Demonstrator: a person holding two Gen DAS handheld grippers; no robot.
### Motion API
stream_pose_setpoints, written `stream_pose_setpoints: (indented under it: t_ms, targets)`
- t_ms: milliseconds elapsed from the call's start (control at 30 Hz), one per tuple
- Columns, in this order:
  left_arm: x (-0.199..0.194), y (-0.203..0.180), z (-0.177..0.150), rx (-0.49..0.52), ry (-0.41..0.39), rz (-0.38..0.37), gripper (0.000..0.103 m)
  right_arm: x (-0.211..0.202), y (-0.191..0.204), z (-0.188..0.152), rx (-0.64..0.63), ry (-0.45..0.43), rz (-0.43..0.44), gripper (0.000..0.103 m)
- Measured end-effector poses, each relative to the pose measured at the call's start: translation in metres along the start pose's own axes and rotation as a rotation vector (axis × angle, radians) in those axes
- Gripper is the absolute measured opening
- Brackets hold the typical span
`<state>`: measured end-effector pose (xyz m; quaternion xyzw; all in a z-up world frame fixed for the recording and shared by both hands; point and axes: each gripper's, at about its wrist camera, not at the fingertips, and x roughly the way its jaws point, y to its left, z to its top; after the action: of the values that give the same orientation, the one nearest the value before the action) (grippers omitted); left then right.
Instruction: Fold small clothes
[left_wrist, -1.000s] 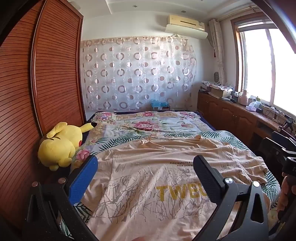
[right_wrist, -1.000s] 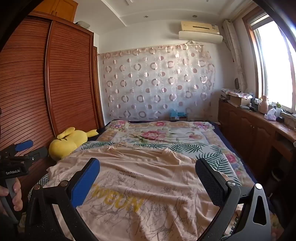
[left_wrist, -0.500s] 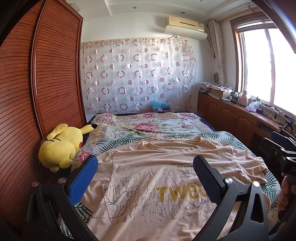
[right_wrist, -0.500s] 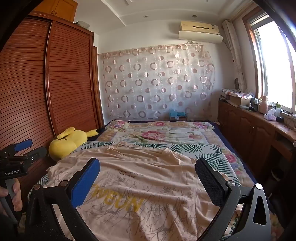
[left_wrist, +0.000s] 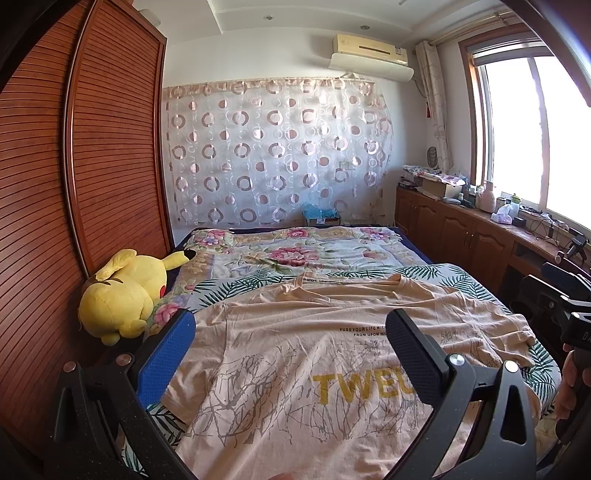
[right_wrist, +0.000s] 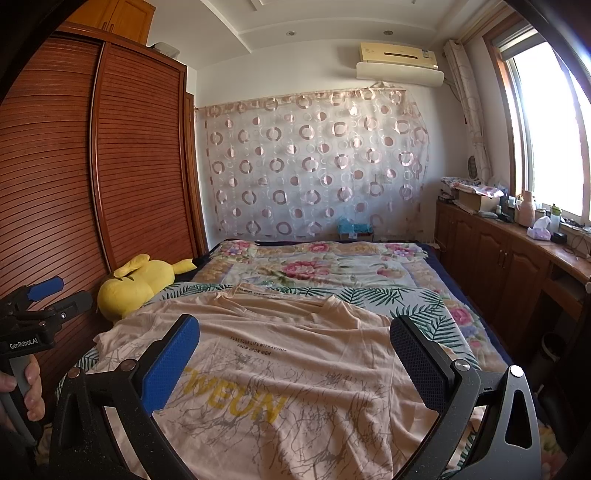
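Two claws agape above flat T-shirt (left_wrist: 295, 369) on bed (left_wrist: 303, 254).

My left gripper (left_wrist: 290, 350) is level, pointing forward, jaws spread wide with nothing between them. Its blue-padded finger (left_wrist: 166, 352) sits on the left of the wrist view and its black-padded finger (left_wrist: 415, 354) on the right. My right gripper (right_wrist: 293, 356) shows the same pose: jaws wide apart, empty, one blue pad (right_wrist: 170, 363) and one black pad (right_wrist: 417, 363). Both are held side by side at similar height. From the right wrist view my left hand (right_wrist: 20, 387) wraps the left handle, fingers curled around the grip. From the left wrist view my right hand (left_wrist: 570, 384) shows at the frame edge, closed round its handle.
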<state>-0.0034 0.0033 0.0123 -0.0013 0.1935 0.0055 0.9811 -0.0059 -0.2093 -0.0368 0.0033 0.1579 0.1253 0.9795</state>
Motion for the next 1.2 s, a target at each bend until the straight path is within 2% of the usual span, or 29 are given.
stream_pose_setpoints:
  t_ms: [1200]
  targets:
    - [-0.0077,-0.001,0.0047,0.007,-0.009,0.004,0.103,-0.0004,0.0038,0.0007,0.001,-0.001,0.002,0.103]
